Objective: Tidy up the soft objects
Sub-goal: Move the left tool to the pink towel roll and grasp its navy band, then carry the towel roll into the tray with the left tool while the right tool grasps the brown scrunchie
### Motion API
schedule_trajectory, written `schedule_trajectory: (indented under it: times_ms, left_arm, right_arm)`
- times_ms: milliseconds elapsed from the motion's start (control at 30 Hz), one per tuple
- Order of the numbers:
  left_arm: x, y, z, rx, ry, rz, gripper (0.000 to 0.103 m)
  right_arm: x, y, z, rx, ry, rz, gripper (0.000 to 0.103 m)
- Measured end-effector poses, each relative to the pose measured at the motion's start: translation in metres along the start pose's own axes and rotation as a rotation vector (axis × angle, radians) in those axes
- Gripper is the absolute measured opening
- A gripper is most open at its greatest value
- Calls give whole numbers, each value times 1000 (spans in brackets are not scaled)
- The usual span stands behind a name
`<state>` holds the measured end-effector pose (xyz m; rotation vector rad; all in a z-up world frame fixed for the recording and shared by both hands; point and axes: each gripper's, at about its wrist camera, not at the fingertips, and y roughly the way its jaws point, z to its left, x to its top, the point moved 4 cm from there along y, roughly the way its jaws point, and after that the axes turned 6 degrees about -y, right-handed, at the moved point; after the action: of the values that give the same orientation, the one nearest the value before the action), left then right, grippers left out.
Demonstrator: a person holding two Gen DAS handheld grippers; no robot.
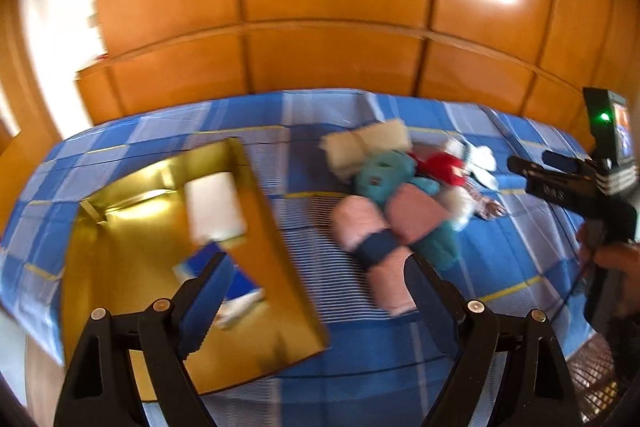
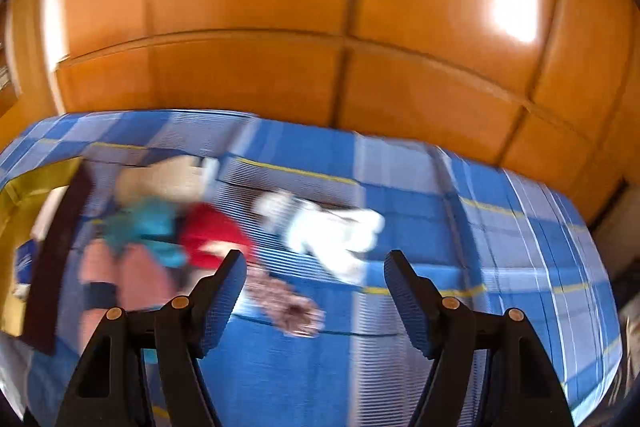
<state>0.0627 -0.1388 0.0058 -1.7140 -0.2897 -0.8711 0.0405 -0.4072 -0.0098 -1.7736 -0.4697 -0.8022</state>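
Note:
A pile of soft objects lies on the blue checked bedspread (image 1: 360, 355): a teal plush (image 1: 386, 175), pink rolled cloths (image 1: 360, 223), a red item (image 1: 442, 165), a cream cloth (image 1: 368, 143) and a white plush (image 1: 482, 163). A gold box (image 1: 132, 259) stands open at the left with a white item (image 1: 214, 207) and a blue packet (image 1: 236, 287) inside. My left gripper (image 1: 316, 287) is open and empty above the box edge and the pink cloth. My right gripper (image 2: 316, 283) is open and empty above a brown patterned cloth (image 2: 286, 301), near the red item (image 2: 214, 233) and white plush (image 2: 336, 233).
An orange wooden panelled wall (image 1: 328, 7) rises behind the bed. The right hand-held gripper body (image 1: 576, 187) shows at the right edge of the left wrist view. The gold box's rim (image 2: 24, 187) shows at the left in the right wrist view.

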Motion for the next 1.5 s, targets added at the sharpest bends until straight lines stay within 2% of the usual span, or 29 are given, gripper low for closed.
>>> schedule_trajectory:
  times_ms: [33, 100, 200, 400, 567, 600, 700, 800, 900, 1000, 1100, 1167, 1267, 1400, 1500]
  left_arm:
    - [1, 5, -9, -16, 17, 14, 85]
    - [1, 17, -24, -37, 41, 45, 74]
    - [-1, 41, -44, -57, 74, 110, 63]
    - [-9, 88, -63, -27, 70, 229, 60]
    - [-9, 109, -68, 36, 83, 252, 60]
    - [-9, 113, -68, 45, 88, 256, 58]
    - [-10, 125, -72, 57, 118, 259, 44]
    - [-11, 125, -76, 51, 148, 225, 40]
    - [-12, 114, -72, 1, 128, 207, 39]
    - [-17, 92, -69, -111, 97, 193, 39]
    - [-31, 68, -82, -259, 162, 176, 39]
    - [-46, 63, -92, -315, 235, 186, 40]
    - [-60, 67, -99, -312, 281, 196, 43]
    - [-58, 76, -94, -322, 235, 214, 55]
    - [-59, 86, -91, -322, 211, 245, 57]
  right_arm:
    - [-4, 4, -11, -2, 37, 11, 73]
    - [-9, 8, -23, 14, 95, 31, 73]
    - [-9, 9, -31, 52, 138, 33, 73]
    - [-1, 2, -25, 82, 148, 9, 73]
    - [0, 1, -29, 103, 173, 2, 73]
    - [0, 1, -30, 104, 178, -1, 73]
    - [-1, 1, -36, 108, 198, -3, 73]
    - [-4, 4, -45, 124, 246, 9, 73]
    - [-8, 7, -57, 135, 307, 24, 73]
    - [-14, 12, -68, 157, 372, 46, 73]
    - [-18, 18, -69, 188, 398, 73, 72]
    - [-21, 24, -62, 220, 377, 100, 70]
    - [-23, 30, -39, 264, 286, 146, 66]
    - [-29, 40, -7, 281, 137, 197, 65]
    - [-34, 53, 11, 284, 47, 249, 65]
